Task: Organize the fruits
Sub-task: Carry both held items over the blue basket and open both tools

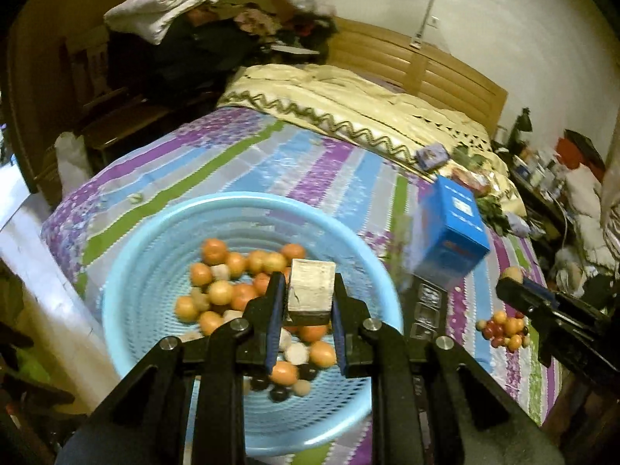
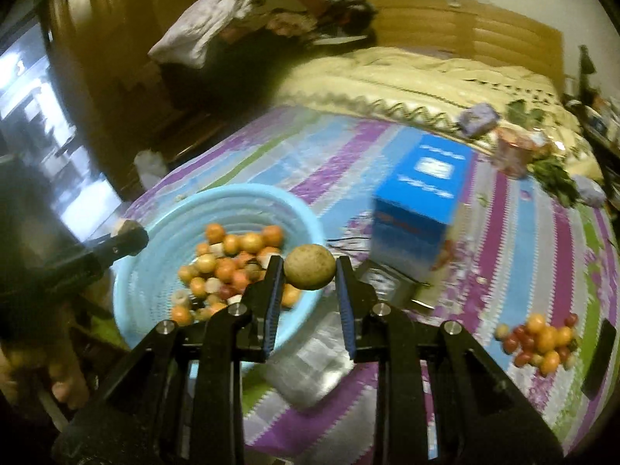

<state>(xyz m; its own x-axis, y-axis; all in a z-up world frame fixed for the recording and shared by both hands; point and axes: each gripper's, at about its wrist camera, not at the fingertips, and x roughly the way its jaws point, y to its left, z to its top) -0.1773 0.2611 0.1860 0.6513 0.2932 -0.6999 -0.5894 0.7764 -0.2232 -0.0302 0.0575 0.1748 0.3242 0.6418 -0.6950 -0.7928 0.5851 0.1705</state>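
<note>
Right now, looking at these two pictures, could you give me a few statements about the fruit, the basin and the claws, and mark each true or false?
1. The left claw grips a pale blocky piece. True.
2. The right claw is empty. False: it holds a round brownish fruit.
3. The blue basin already holds many orange fruits. True.
4. The blue box sits inside the basin. False: it stands on the striped bedspread beside it.
5. A small heap of red and orange fruits lies on the bedspread. True.
</note>
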